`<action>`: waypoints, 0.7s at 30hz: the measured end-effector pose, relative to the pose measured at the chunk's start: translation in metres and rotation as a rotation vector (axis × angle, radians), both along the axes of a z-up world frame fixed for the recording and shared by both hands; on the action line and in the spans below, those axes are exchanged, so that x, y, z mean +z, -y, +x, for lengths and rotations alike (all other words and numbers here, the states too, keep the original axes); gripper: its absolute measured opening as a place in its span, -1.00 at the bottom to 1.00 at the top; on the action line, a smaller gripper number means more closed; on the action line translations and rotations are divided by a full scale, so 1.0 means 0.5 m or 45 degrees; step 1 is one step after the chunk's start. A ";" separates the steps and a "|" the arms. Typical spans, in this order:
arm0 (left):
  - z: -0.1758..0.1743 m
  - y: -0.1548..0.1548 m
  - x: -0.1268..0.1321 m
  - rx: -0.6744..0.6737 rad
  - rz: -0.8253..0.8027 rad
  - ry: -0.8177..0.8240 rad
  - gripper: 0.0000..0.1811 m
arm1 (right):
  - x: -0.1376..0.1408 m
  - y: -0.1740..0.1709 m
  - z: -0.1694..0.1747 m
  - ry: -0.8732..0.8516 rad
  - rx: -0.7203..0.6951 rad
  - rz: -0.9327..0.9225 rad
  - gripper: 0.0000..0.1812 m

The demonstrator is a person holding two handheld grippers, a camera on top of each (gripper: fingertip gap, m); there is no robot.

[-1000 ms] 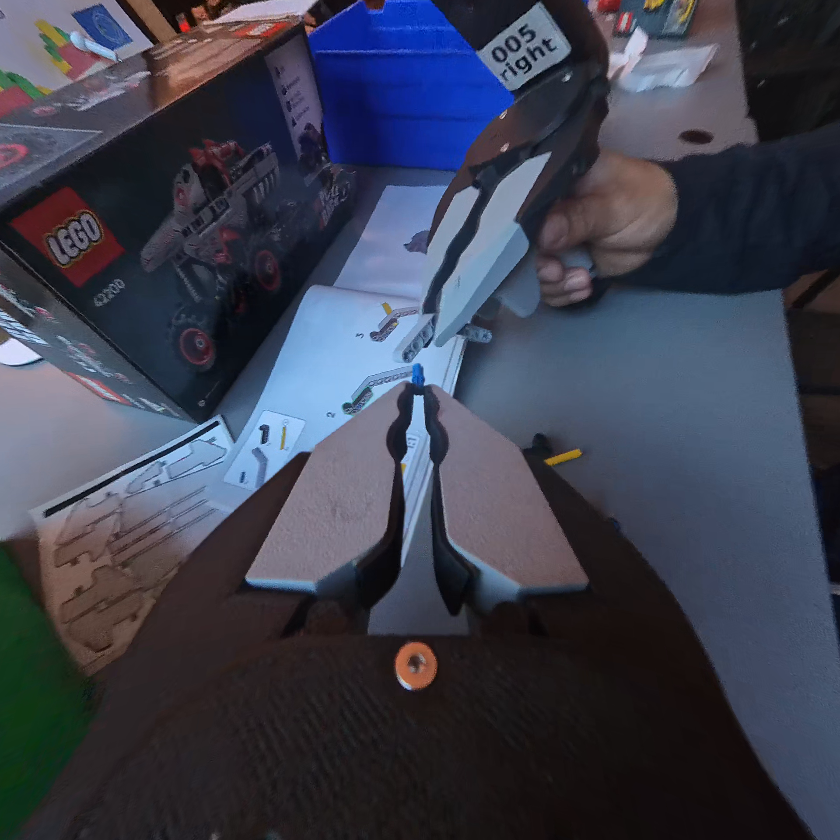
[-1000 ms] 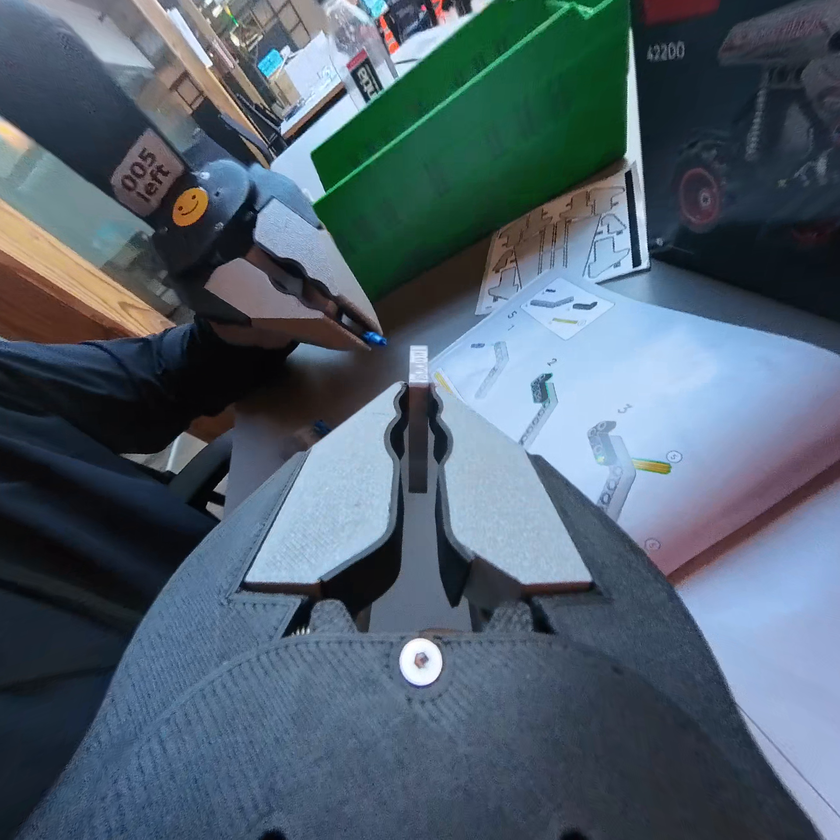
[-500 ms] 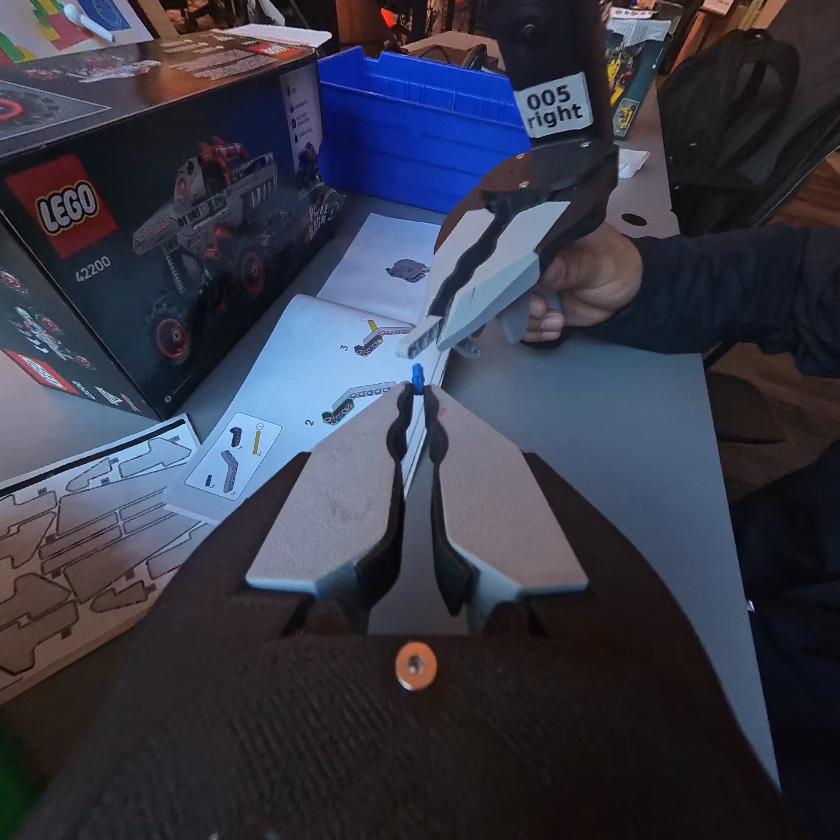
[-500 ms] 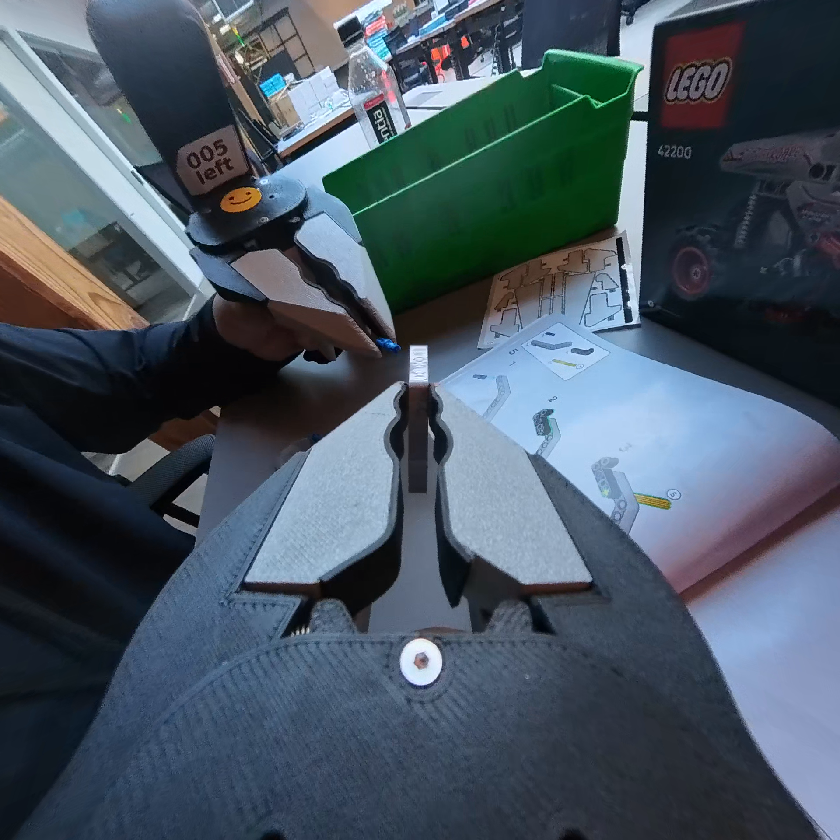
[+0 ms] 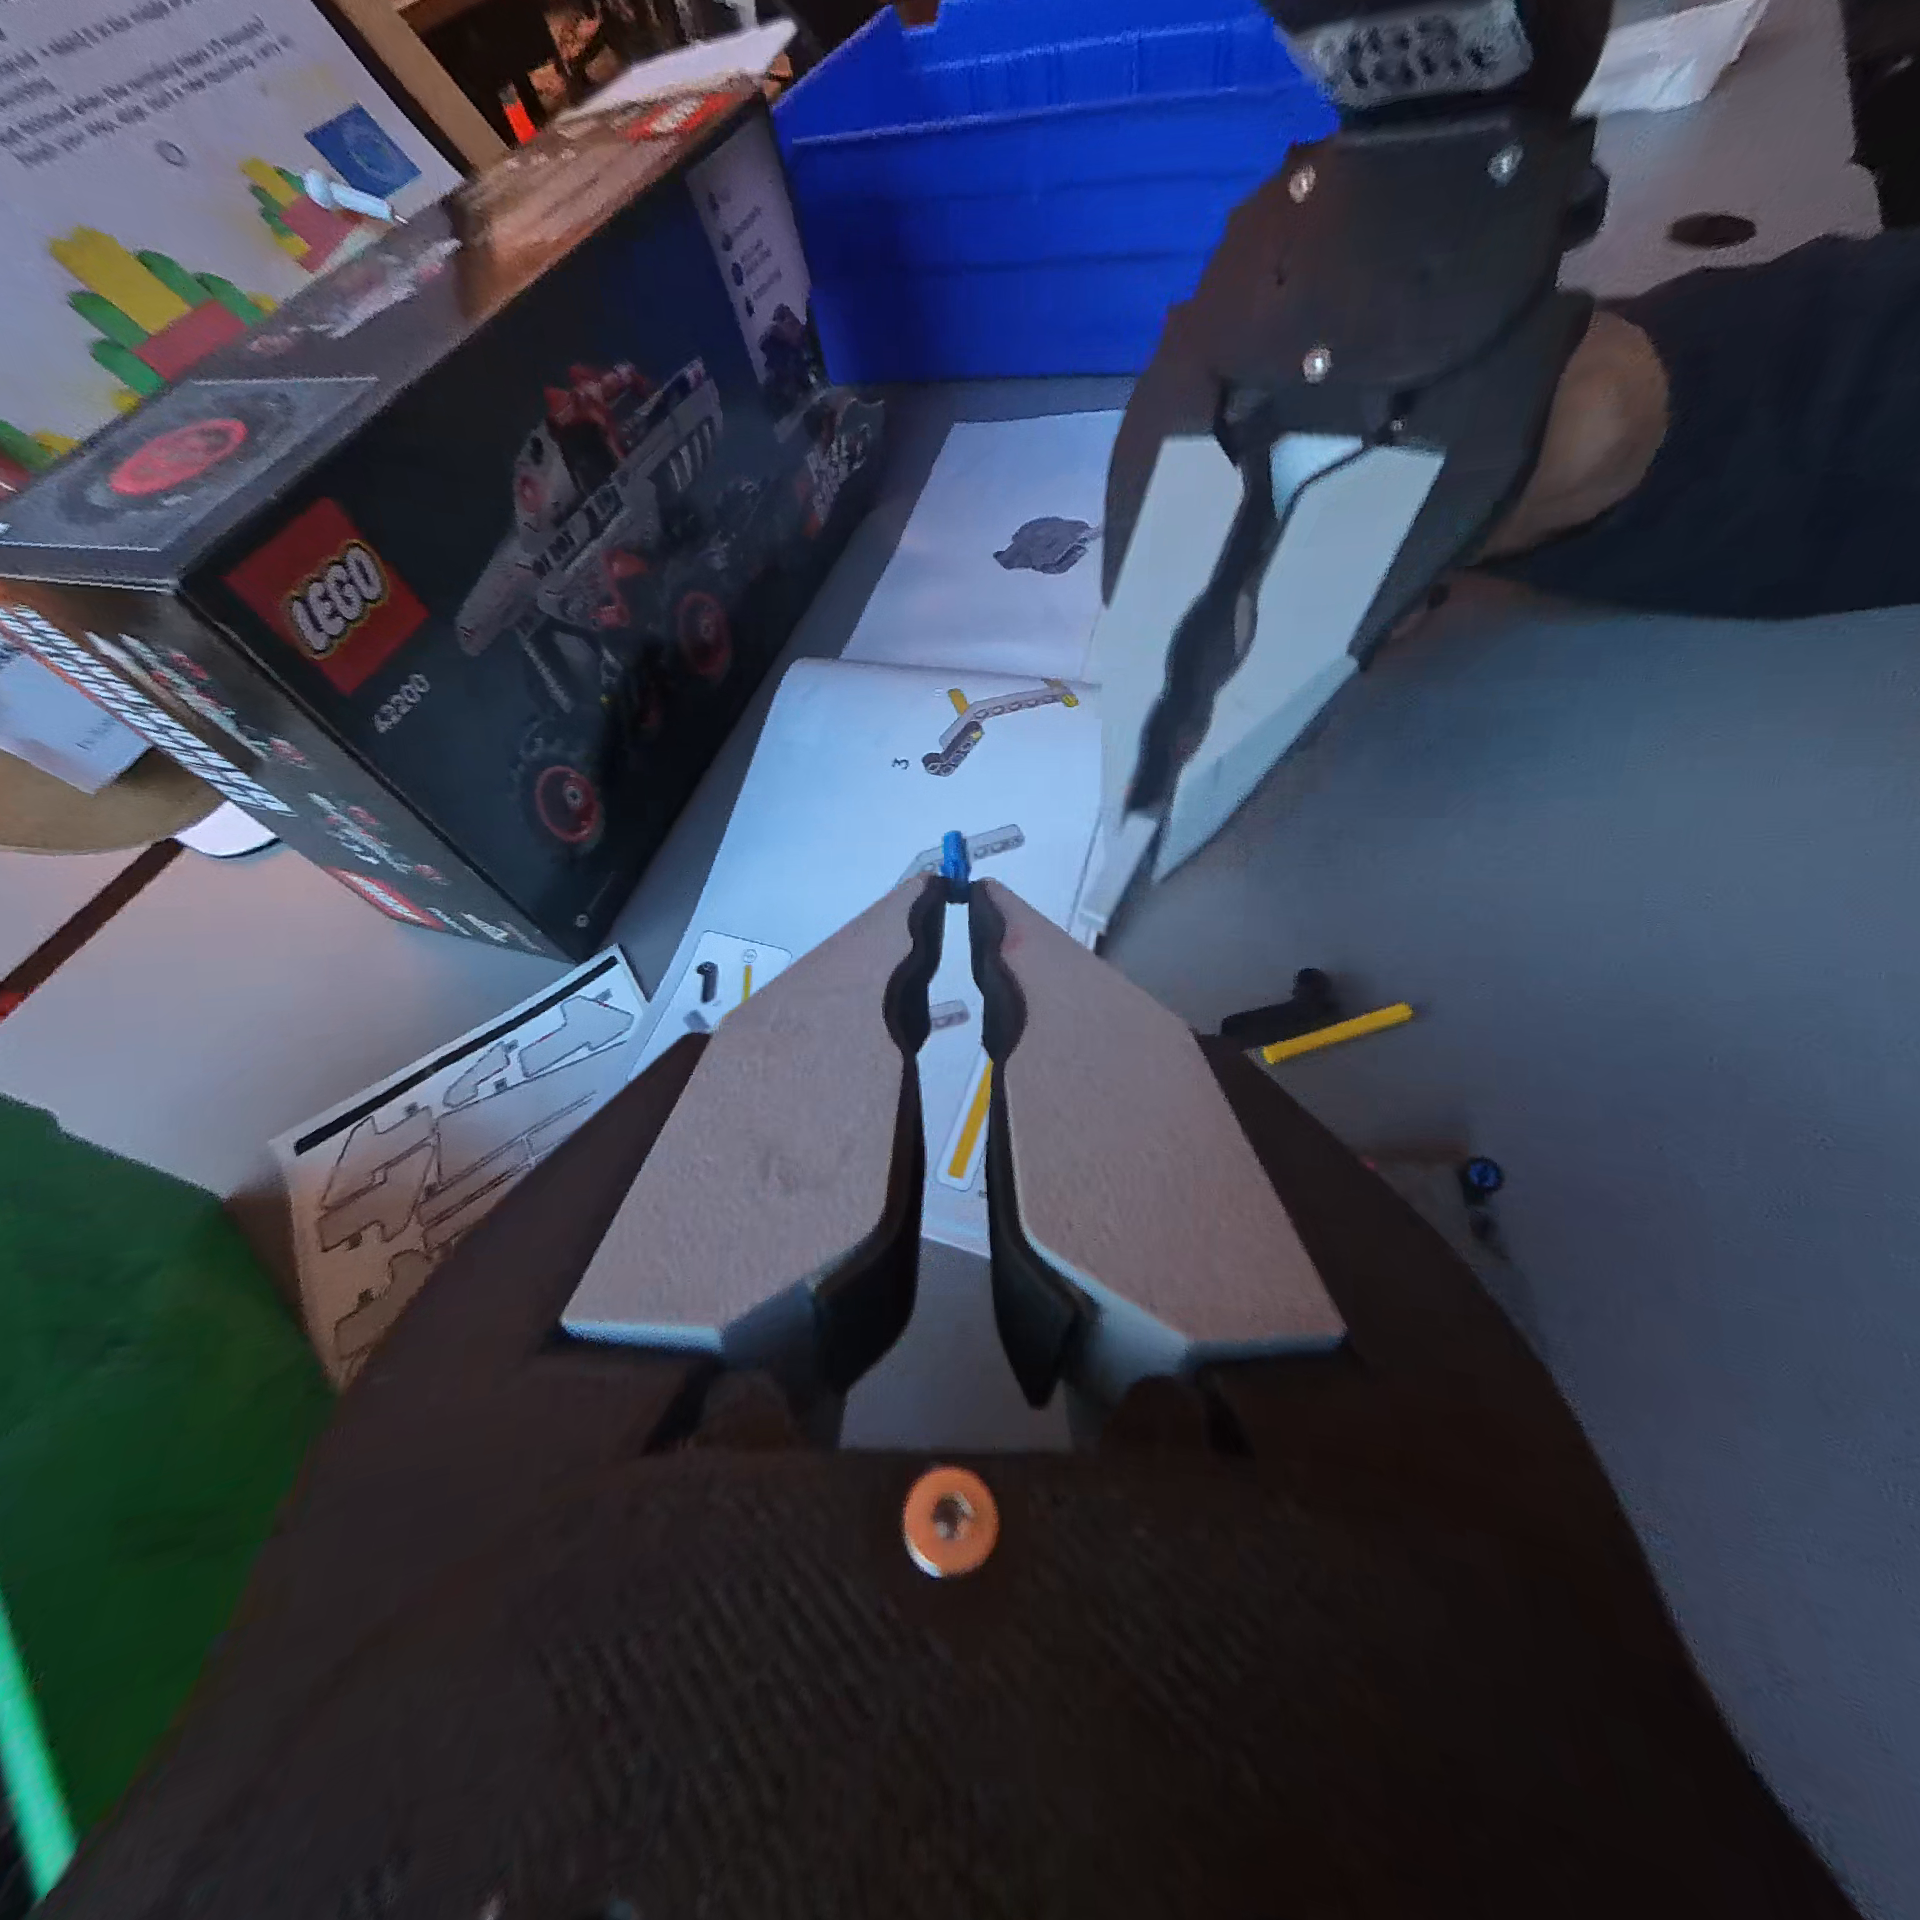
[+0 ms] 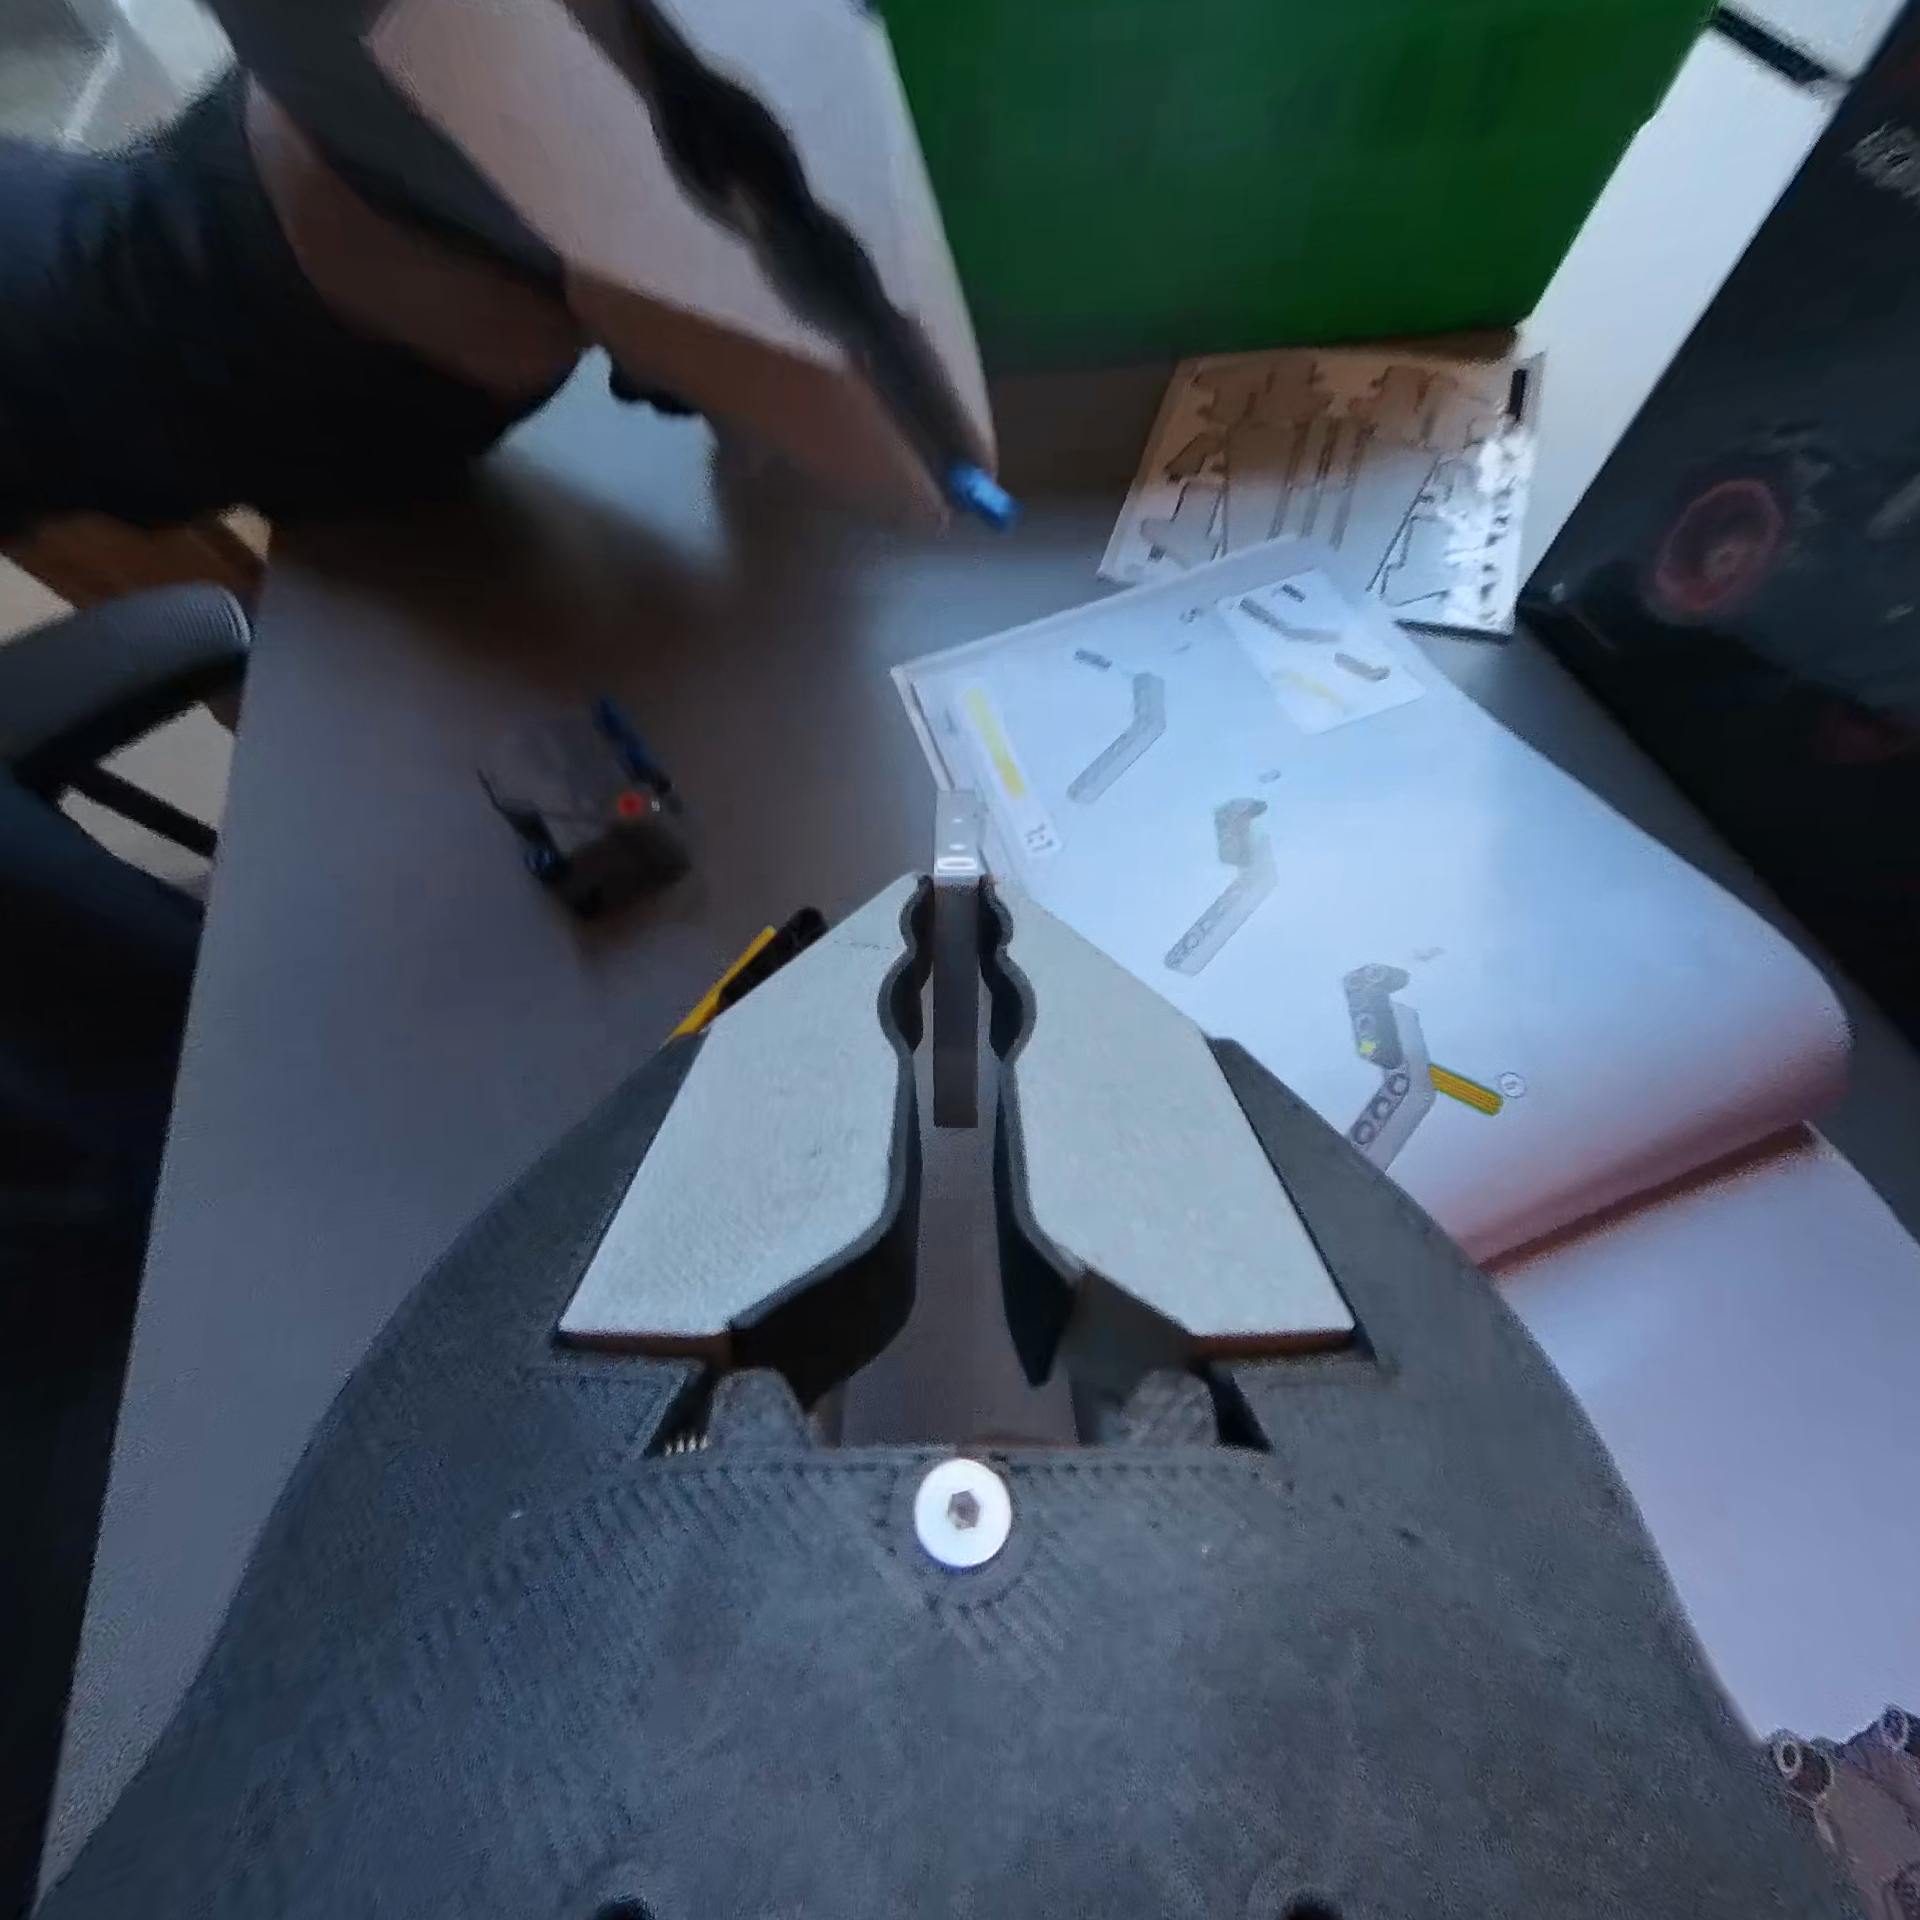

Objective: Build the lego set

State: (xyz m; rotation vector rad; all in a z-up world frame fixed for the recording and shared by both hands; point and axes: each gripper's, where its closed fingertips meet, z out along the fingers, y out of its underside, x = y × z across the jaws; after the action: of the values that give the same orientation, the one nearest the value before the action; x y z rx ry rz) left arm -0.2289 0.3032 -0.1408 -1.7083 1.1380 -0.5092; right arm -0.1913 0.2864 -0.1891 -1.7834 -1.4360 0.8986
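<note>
Left gripper (image 5: 954, 894) pinches a blue pin (image 5: 953, 858) at its tips; right gripper (image 6: 956, 894) is closed on a grey beam (image 6: 956, 847), end forward, likely so the pin can enter a hole. Both hover above the open manual (image 6: 1455, 831) on the table (image 5: 1558, 831)

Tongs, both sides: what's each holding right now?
Left tongs: closed on a small blue pin.
Right tongs: closed on a light grey beam.
</note>
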 end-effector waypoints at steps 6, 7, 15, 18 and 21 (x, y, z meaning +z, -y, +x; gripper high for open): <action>-0.010 -0.006 0.010 0.013 -0.055 0.076 -0.99 | -0.047 0.019 0.003 0.124 0.085 -0.057 -0.95; -0.008 -0.004 0.009 0.007 -0.064 0.079 -0.98 | -0.053 0.019 0.006 0.141 0.091 -0.066 -0.95; 0.000 0.004 0.002 -0.015 -0.053 0.045 -0.98 | -0.063 0.018 0.011 0.167 0.107 -0.071 -0.96; 0.000 0.003 0.001 -0.014 -0.058 0.047 -0.99 | -0.066 0.020 0.012 0.180 0.117 -0.064 -0.95; -0.005 -0.002 0.002 0.002 -0.049 0.044 -0.98 | -0.067 0.020 0.014 0.185 0.120 -0.057 -0.96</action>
State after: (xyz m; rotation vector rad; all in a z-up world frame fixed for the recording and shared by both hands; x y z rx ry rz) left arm -0.2316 0.3042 -0.1397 -1.7265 1.1086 -0.5609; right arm -0.1843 0.2764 -0.2224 -1.8599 -1.6155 0.8696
